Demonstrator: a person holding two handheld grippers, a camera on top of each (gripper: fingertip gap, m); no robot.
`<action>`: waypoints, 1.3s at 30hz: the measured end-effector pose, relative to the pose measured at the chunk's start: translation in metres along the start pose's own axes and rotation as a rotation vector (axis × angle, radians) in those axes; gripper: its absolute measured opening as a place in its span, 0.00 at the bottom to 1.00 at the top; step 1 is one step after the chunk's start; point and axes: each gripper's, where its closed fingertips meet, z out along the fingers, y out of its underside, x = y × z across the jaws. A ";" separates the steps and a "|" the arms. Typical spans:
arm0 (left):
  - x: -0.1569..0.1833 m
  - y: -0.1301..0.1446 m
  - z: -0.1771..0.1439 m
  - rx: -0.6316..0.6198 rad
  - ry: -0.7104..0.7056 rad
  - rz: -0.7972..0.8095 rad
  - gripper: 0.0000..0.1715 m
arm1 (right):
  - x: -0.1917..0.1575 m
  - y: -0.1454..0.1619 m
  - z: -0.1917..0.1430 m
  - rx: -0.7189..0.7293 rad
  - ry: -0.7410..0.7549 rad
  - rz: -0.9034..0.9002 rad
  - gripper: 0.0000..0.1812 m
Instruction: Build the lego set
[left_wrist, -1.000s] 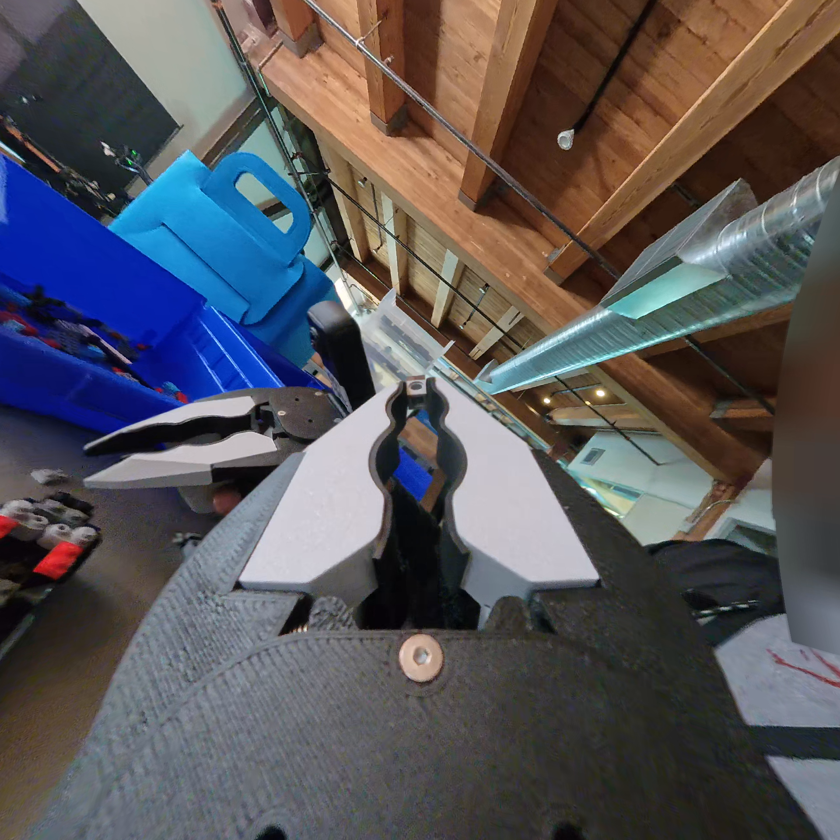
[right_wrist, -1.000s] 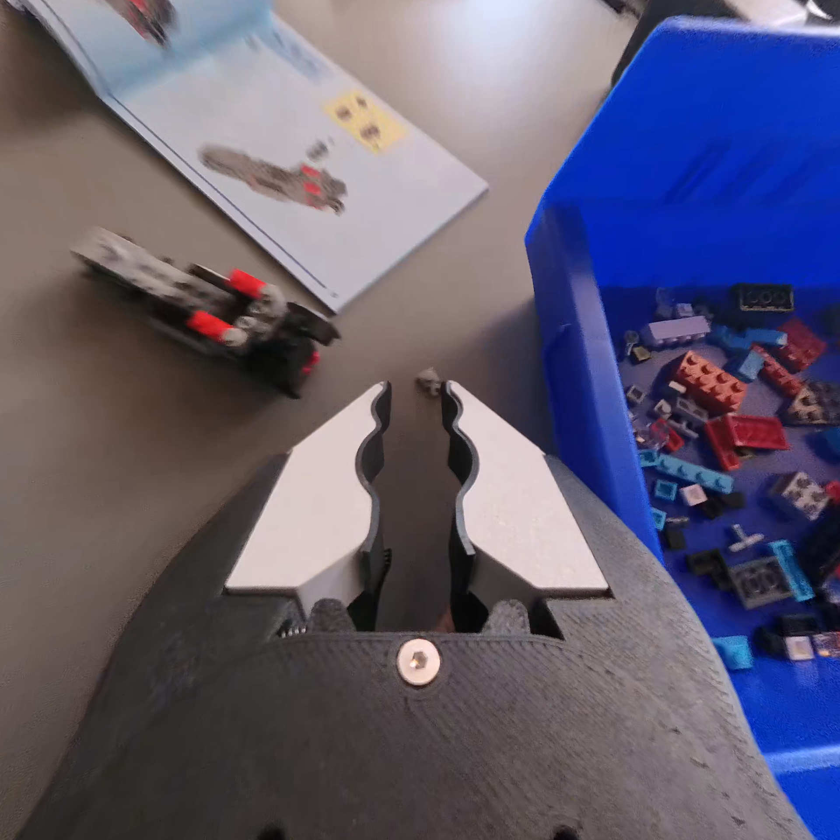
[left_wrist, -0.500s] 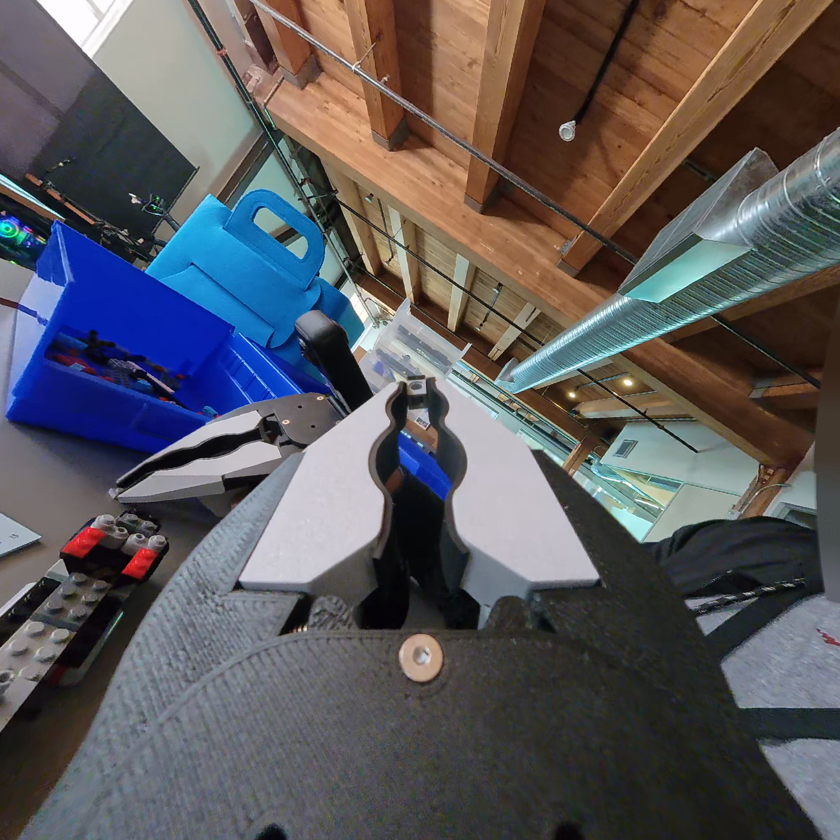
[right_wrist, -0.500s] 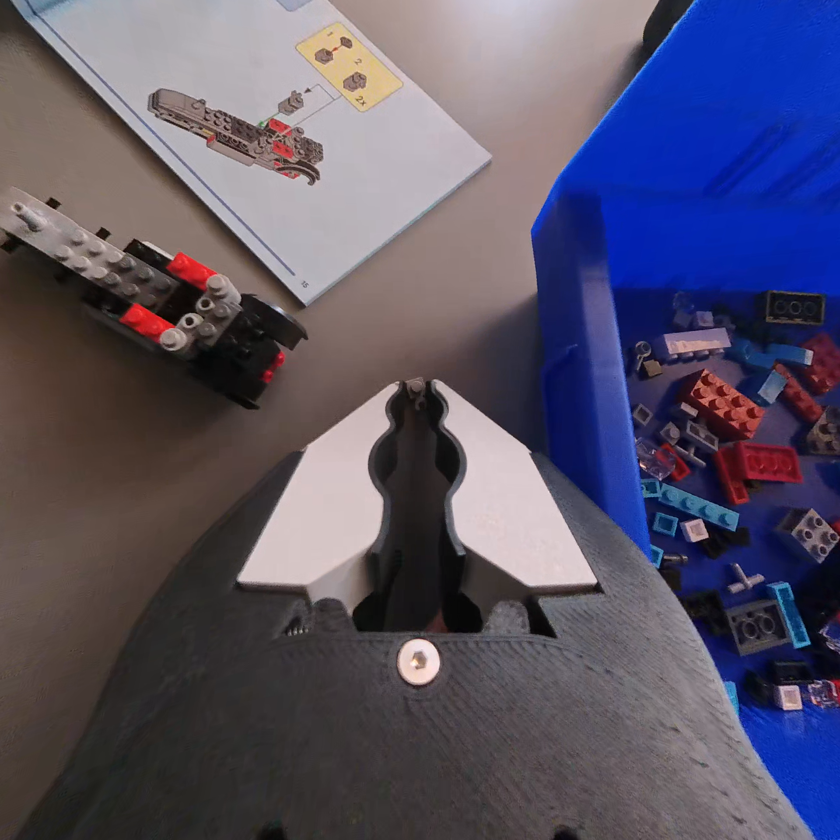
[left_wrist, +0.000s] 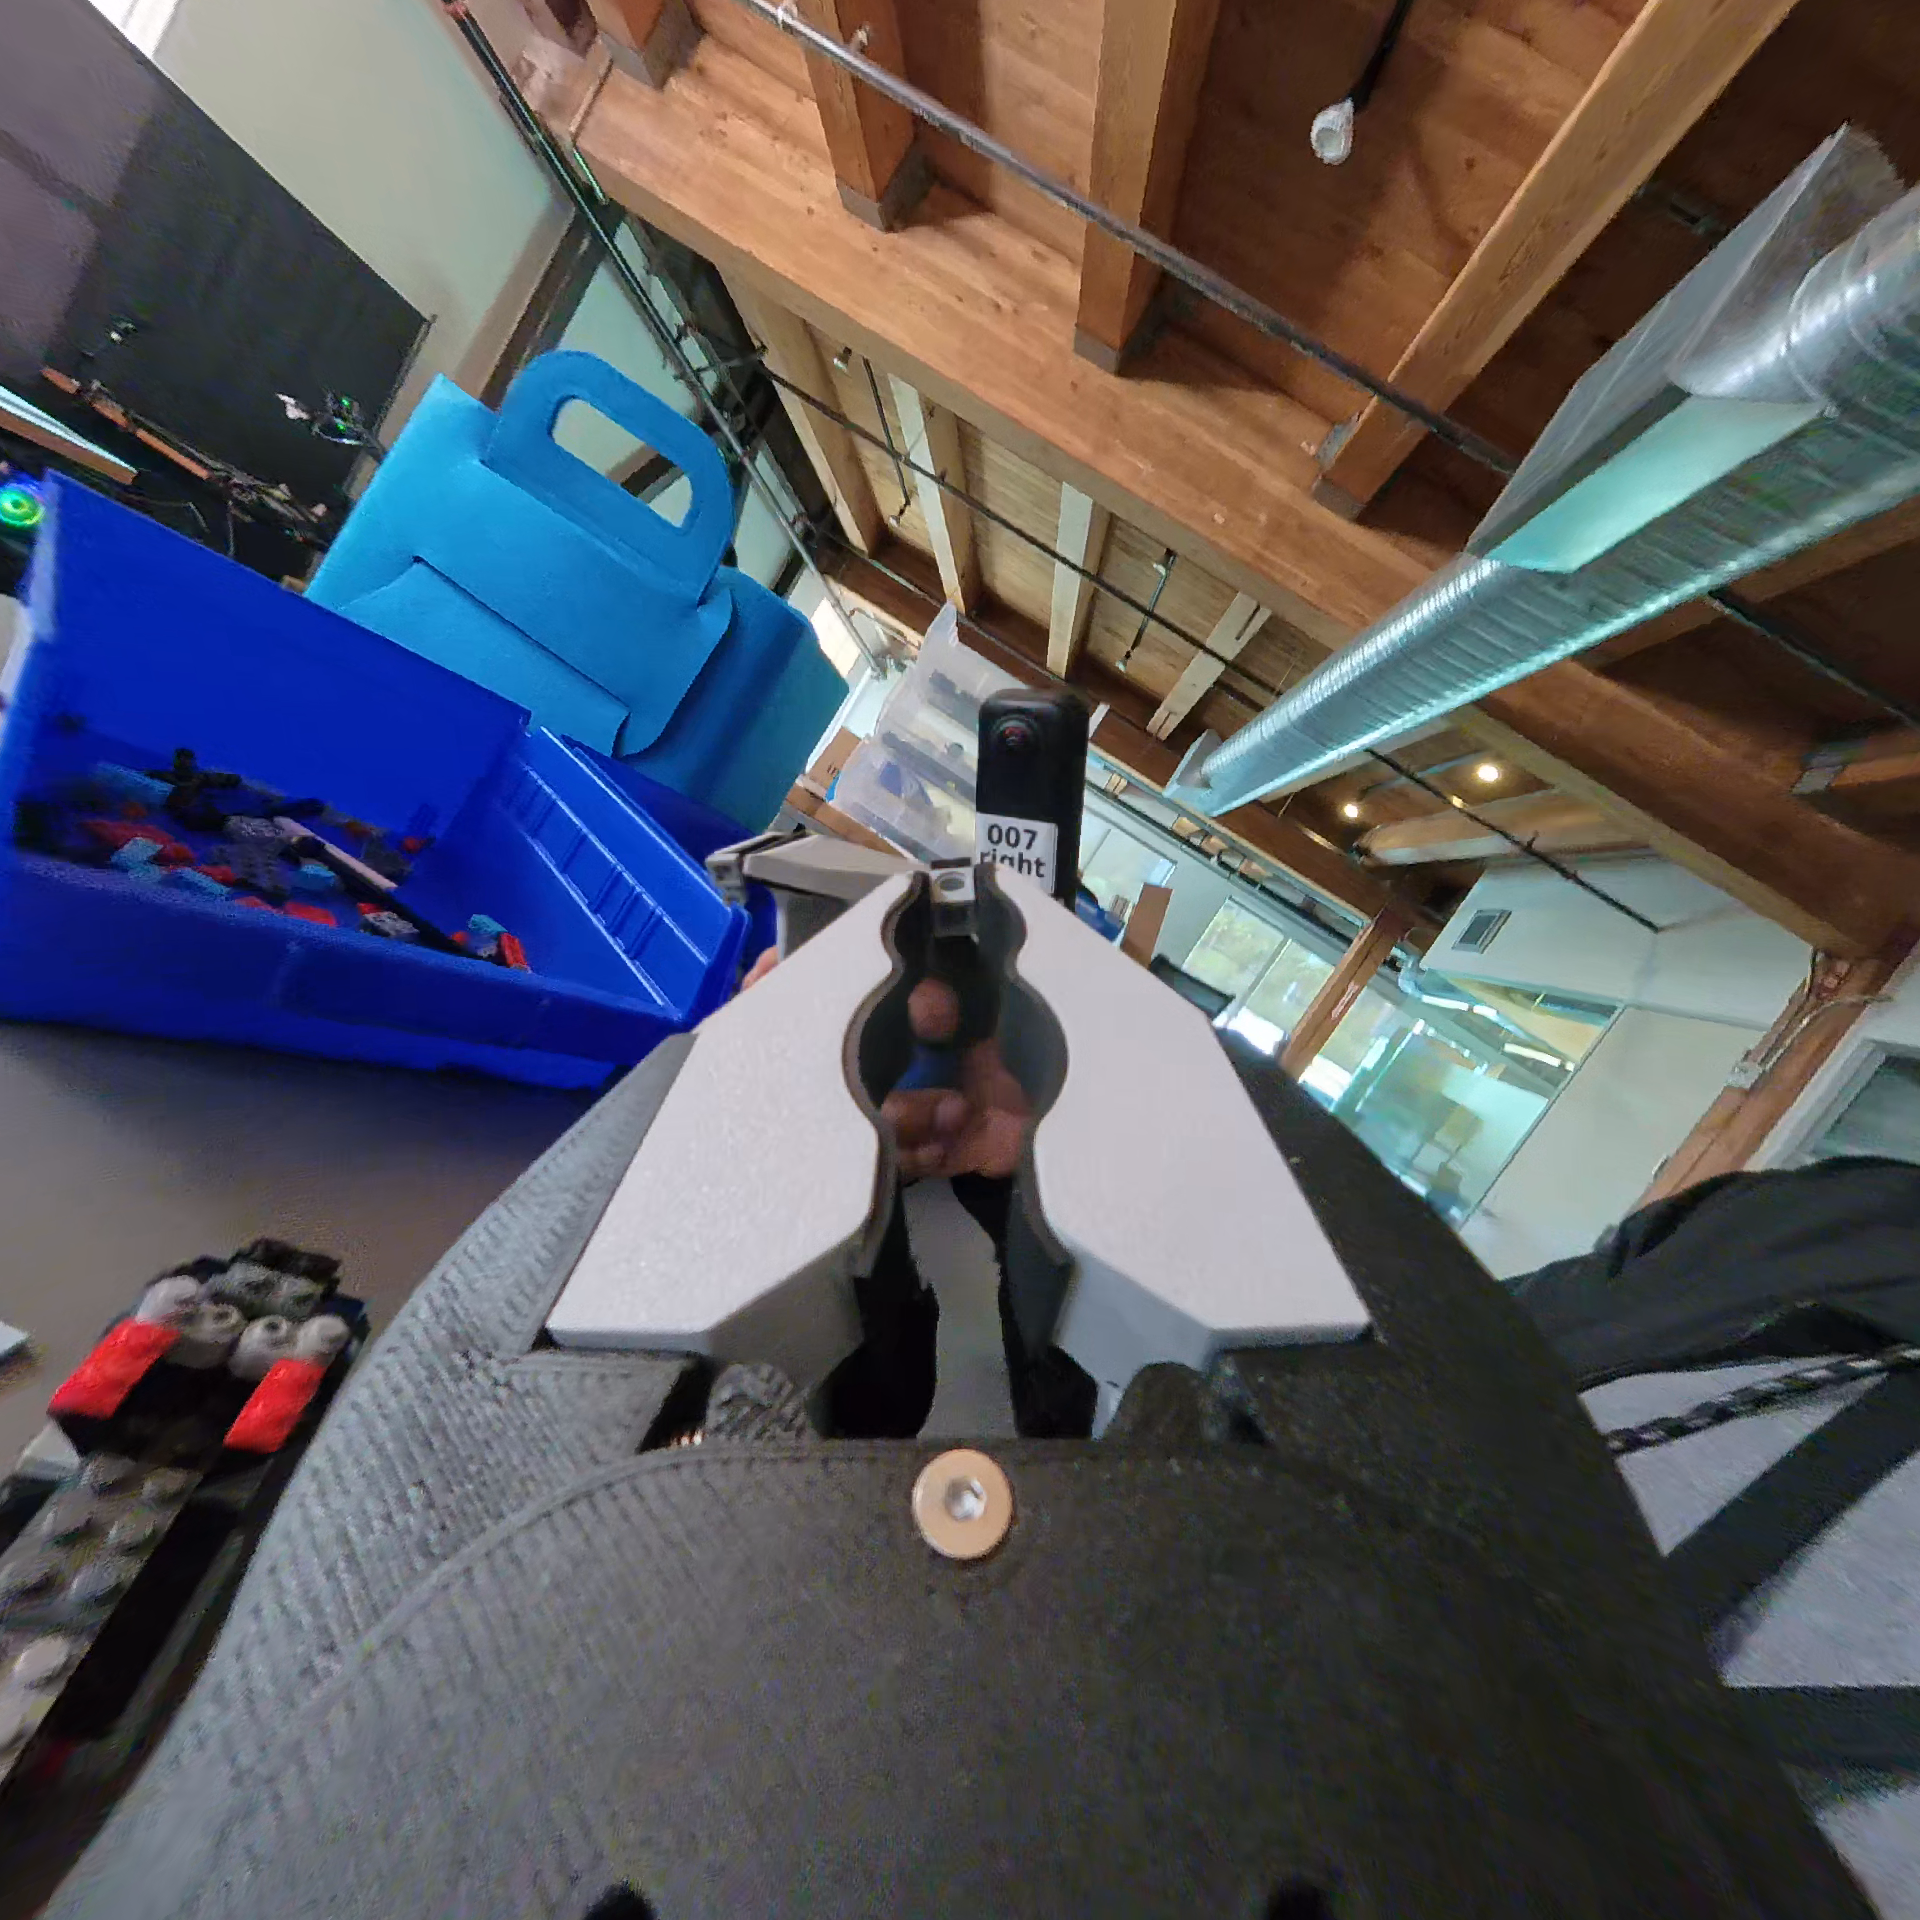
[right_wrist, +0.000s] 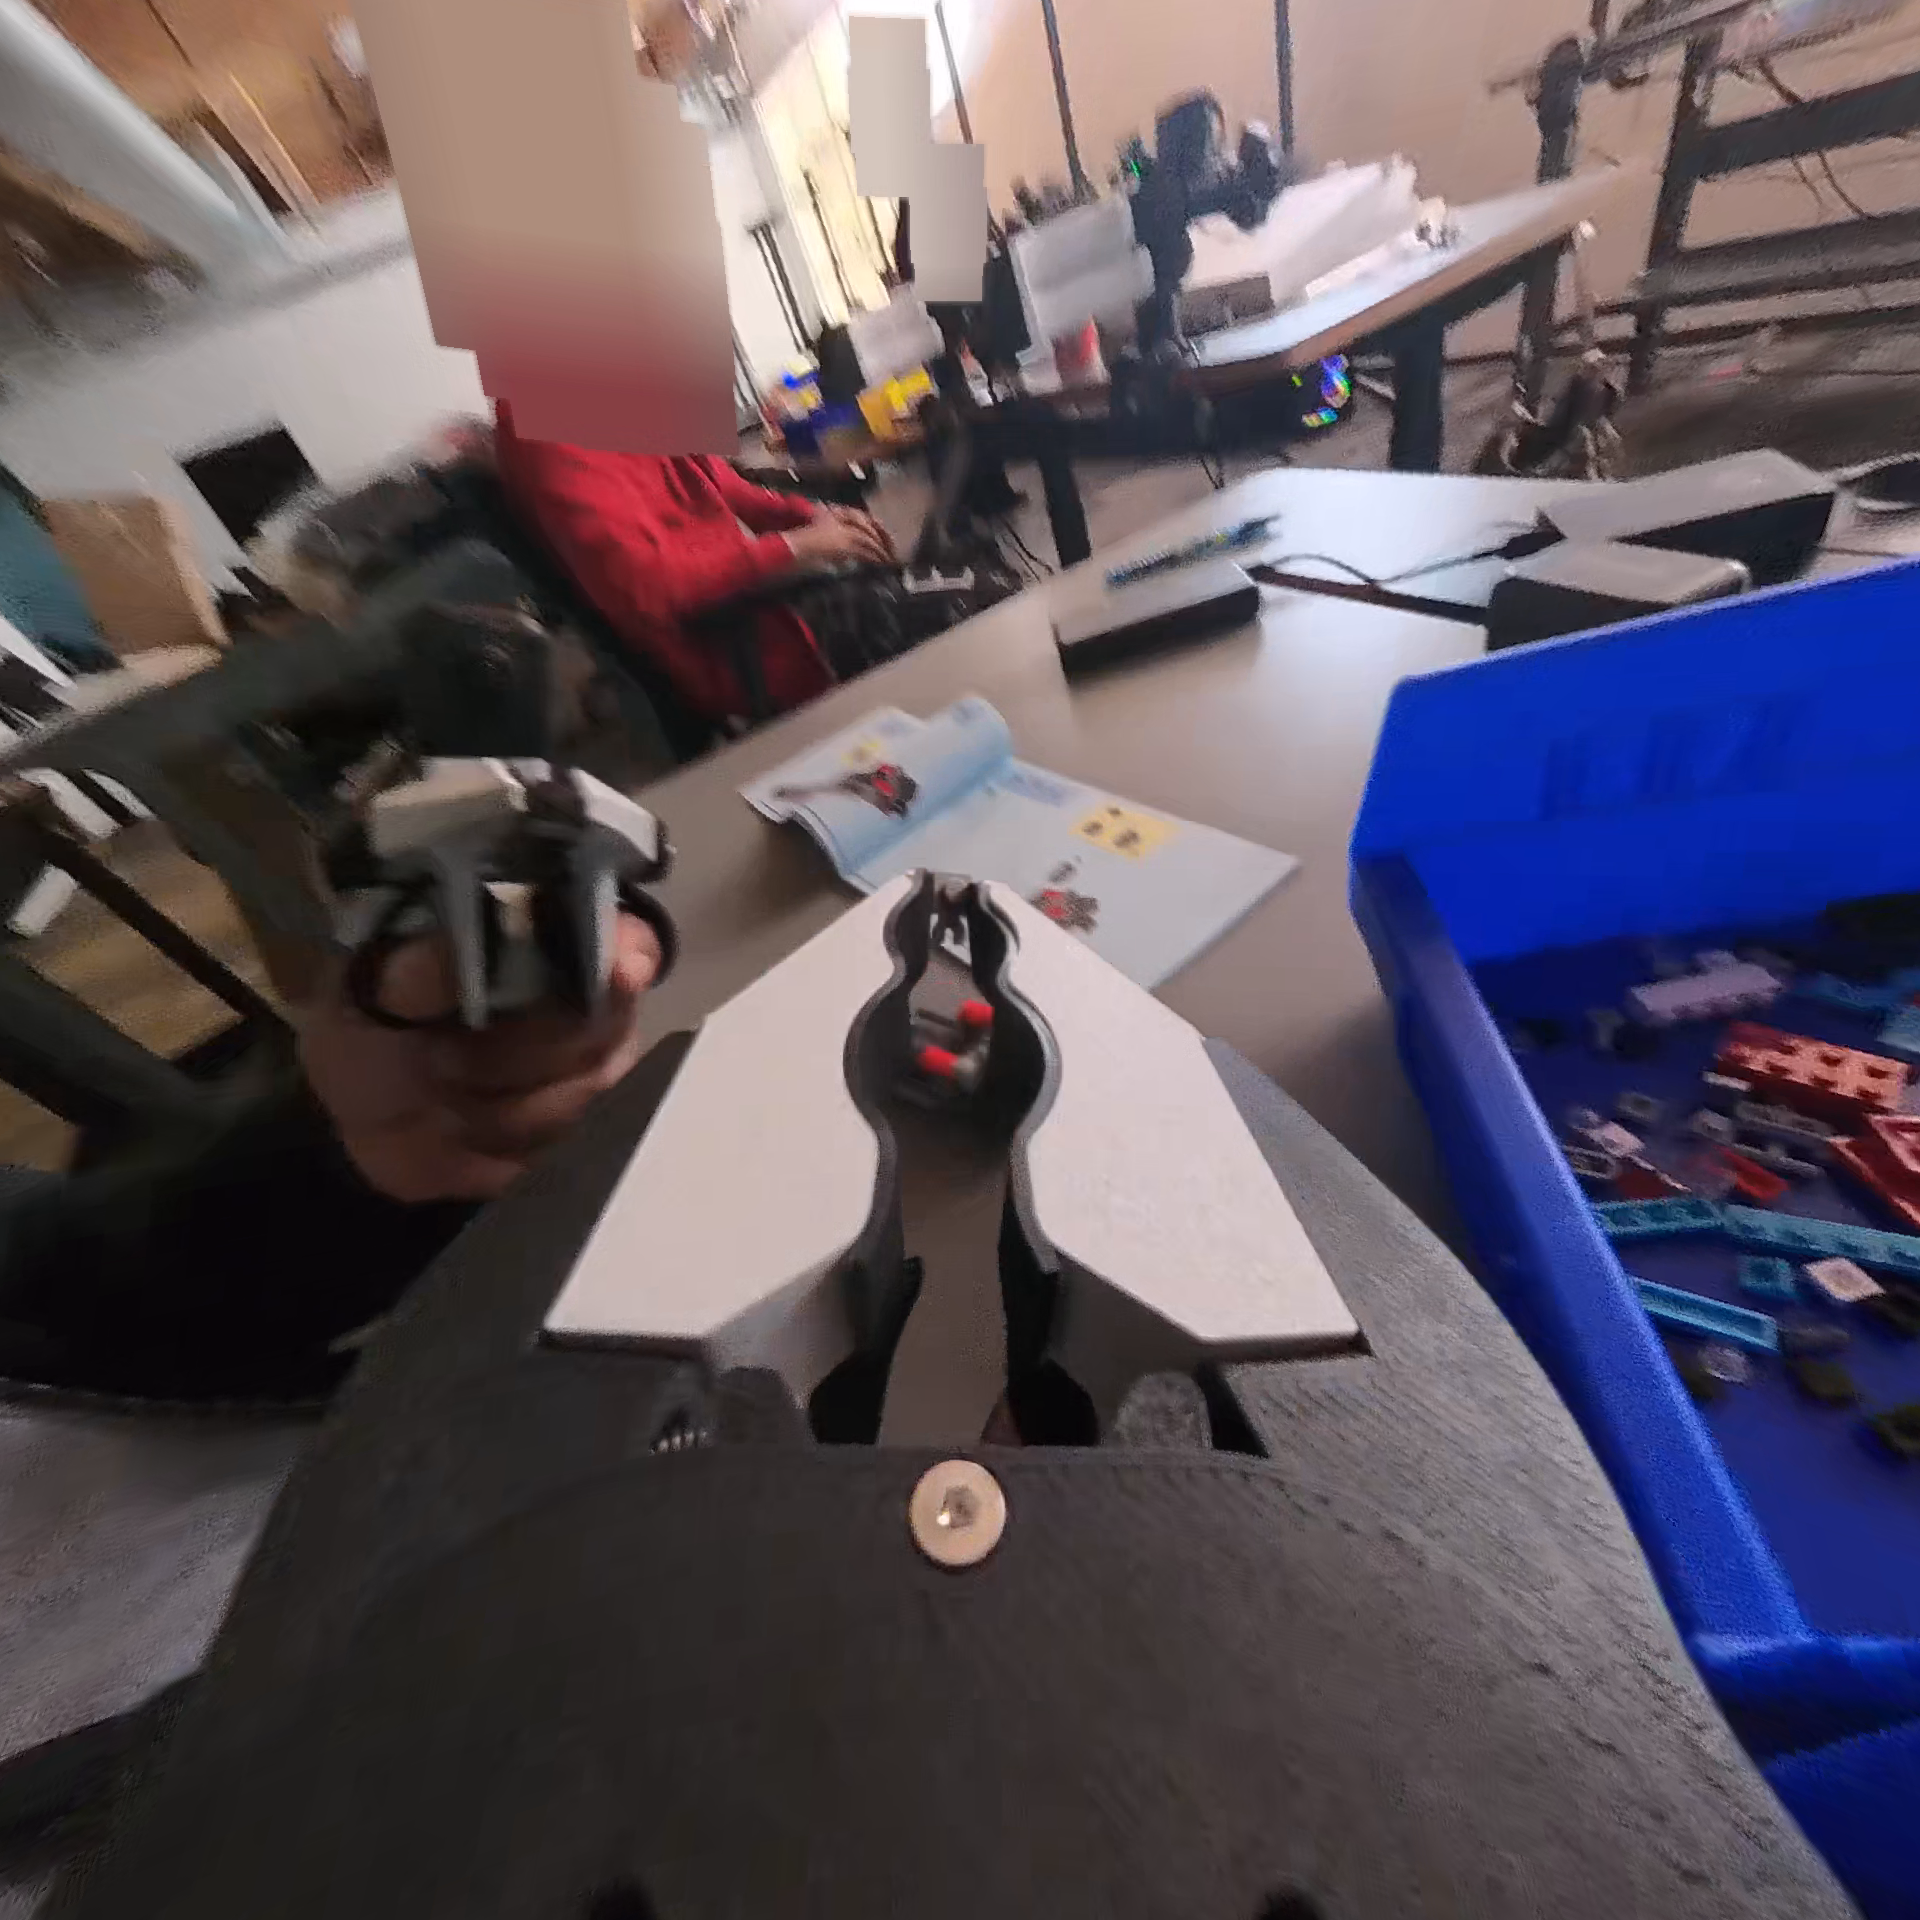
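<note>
My left gripper is shut on a small grey lego piece and holds it up in the air. My right gripper is shut on a small dark grey piece, raised above the table. The right gripper's tips also show in the left wrist view, just left of and behind my left tips. The left gripper shows blurred in the right wrist view, to the left of my right one. The half-built black, grey and red lego model lies on the table; it also shows through the right gripper's gap.
A blue bin of loose bricks stands on the right; it also shows in the left wrist view. An open instruction booklet lies beyond the model. A light blue bag stands behind the bin. A person in red sits across the table.
My right gripper shut on the small piece on the table, lifted it and tilted up towards the left gripper. My left gripper stayed shut on its piece and turned a little.
</note>
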 end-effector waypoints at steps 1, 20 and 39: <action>0.002 0.001 0.005 -0.019 0.002 0.018 0.04 | -0.005 -0.002 -0.001 0.011 -0.024 0.013 0.04; 0.028 -0.047 0.049 -0.012 0.064 0.450 0.04 | -0.060 -0.080 -0.020 0.137 -0.218 -0.102 0.04; 0.072 -0.028 0.050 -0.056 0.149 0.567 0.05 | -0.110 -0.075 -0.042 0.179 -0.473 -0.108 0.04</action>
